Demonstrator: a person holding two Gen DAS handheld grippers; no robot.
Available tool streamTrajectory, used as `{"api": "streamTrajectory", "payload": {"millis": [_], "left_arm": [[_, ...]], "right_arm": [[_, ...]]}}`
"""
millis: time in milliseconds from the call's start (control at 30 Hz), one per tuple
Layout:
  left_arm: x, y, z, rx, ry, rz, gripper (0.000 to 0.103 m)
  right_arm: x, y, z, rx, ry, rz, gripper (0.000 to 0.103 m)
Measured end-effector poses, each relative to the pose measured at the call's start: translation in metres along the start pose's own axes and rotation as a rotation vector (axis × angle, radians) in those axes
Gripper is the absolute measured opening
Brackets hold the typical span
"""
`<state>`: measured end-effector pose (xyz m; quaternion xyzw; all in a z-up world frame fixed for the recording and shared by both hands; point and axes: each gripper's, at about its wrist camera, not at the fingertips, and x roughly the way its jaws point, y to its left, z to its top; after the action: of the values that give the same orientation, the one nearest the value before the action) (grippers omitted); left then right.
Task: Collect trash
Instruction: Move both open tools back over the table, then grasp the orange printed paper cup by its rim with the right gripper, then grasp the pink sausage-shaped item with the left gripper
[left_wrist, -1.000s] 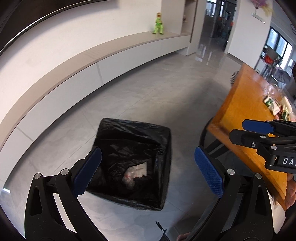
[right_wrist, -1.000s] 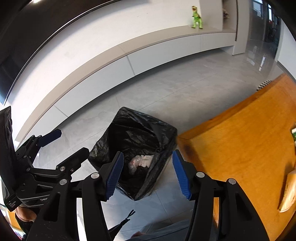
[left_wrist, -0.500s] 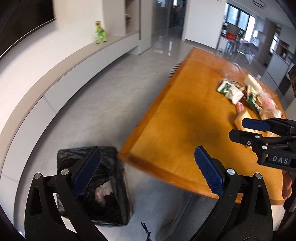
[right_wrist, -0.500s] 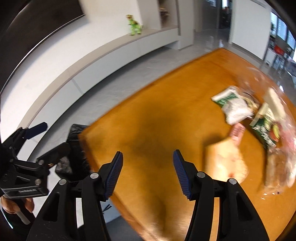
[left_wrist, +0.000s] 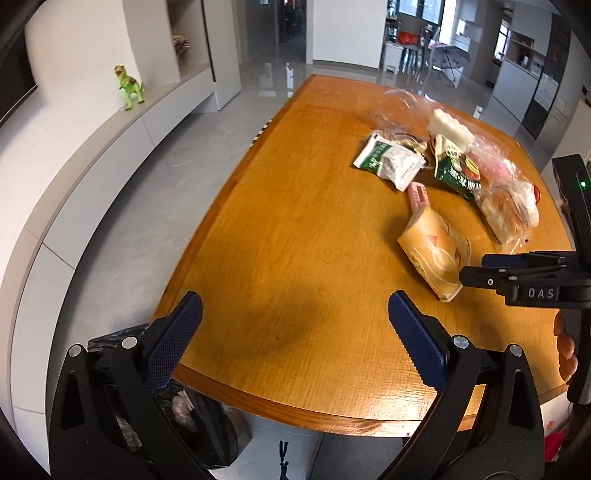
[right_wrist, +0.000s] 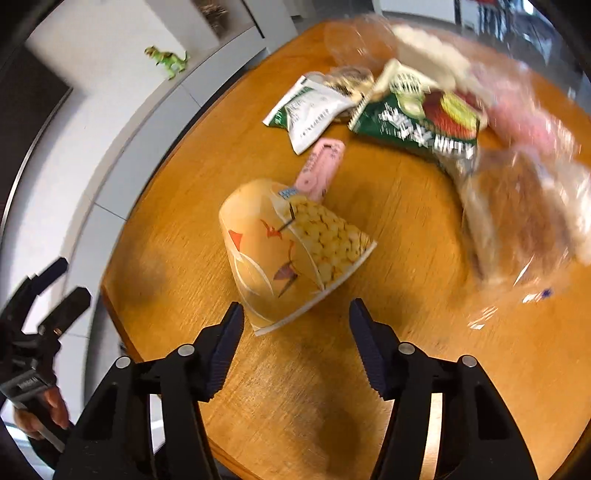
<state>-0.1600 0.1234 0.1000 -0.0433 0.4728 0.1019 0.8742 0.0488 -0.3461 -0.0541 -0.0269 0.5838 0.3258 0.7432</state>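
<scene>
- Orange-and-yellow paper cup with a corn print (right_wrist: 288, 251) lies on its side on the orange wooden table (left_wrist: 295, 258), nearest piece of the trash pile, rim end towards the right gripper (right_wrist: 296, 325).
- Right gripper: jaws part-way apart and closing a little, nothing between the pads; cup rim sits just ahead of the fingertips, not touching as far as I can tell.
- Left gripper (left_wrist: 295, 321): jaws wide, empty, hanging over bare tabletop near the table's front edge, well apart from the trash.
- Black bin bag (left_wrist: 184, 413) is on the floor under the table's near-left corner, some trash already inside.
- Handling guess, cup: light, thin-walled, crushes easily, likely empty; may roll if nudged sideways. Best hold looks like across the body near the rim, or pinch the rim wall.
- Behind the cup: small pink flat packet (right_wrist: 321, 166), touching or just beside the cup base.
- Further back: white-and-green foil sachet (right_wrist: 306, 110), dark green snack bag (right_wrist: 413, 125), clear plastic bag with bread-like stuff (right_wrist: 524, 206); blurred in the right view.
- These look soft, crinkly, slippery, light; pinch a loose edge or corner.
</scene>
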Motion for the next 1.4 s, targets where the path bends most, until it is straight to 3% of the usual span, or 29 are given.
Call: {"api": "streamTrajectory", "payload": {"millis": [133, 267, 367, 467, 767, 967, 1200, 1233, 1300, 1367, 1400], "left_arm": [[0.006, -0.006, -0.002, 0.023, 0.014, -0.003, 0.097], [0.008, -0.006, -0.002, 0.026, 0.02, 0.0, 0.097], [0.007, -0.004, -0.001, 0.018, 0.015, 0.002, 0.097], [0.009, -0.001, 0.003, 0.01, 0.018, 0.006, 0.097], [0.024, -0.019, 0.034, 0.046, 0.024, -0.003, 0.097], [0.048, -0.071, 0.067, 0.121, -0.023, -0.028, 0.097], [0.095, -0.129, 0.091, 0.208, 0.037, -0.028, 0.096], [0.1, -0.134, 0.091, 0.222, 0.043, -0.018, 0.094], [0.114, -0.144, 0.089, 0.253, 0.07, 0.001, 0.078], [0.125, -0.145, 0.085, 0.255, 0.107, -0.017, 0.045], [0.13, -0.145, 0.083, 0.252, 0.126, -0.031, 0.042]], "right_arm": [[0.009, -0.012, -0.009, 0.08, -0.005, 0.122, 0.051], [0.015, -0.015, -0.006, 0.118, -0.033, 0.176, 0.045], [0.014, -0.004, 0.01, 0.106, -0.042, 0.189, 0.014], [0.01, 0.009, 0.023, 0.072, -0.08, 0.194, 0.004], [-0.05, 0.017, 0.047, -0.041, -0.242, 0.045, 0.004], [-0.079, -0.023, 0.057, 0.006, -0.301, -0.066, 0.004], [-0.088, -0.068, 0.06, 0.068, -0.317, -0.089, 0.004], [-0.088, -0.071, 0.06, 0.074, -0.317, -0.088, 0.004], [-0.091, -0.075, 0.058, 0.081, -0.319, -0.086, 0.004], [-0.09, -0.073, 0.055, 0.084, -0.32, -0.083, 0.004], [-0.089, -0.072, 0.055, 0.084, -0.319, -0.082, 0.004]]}}
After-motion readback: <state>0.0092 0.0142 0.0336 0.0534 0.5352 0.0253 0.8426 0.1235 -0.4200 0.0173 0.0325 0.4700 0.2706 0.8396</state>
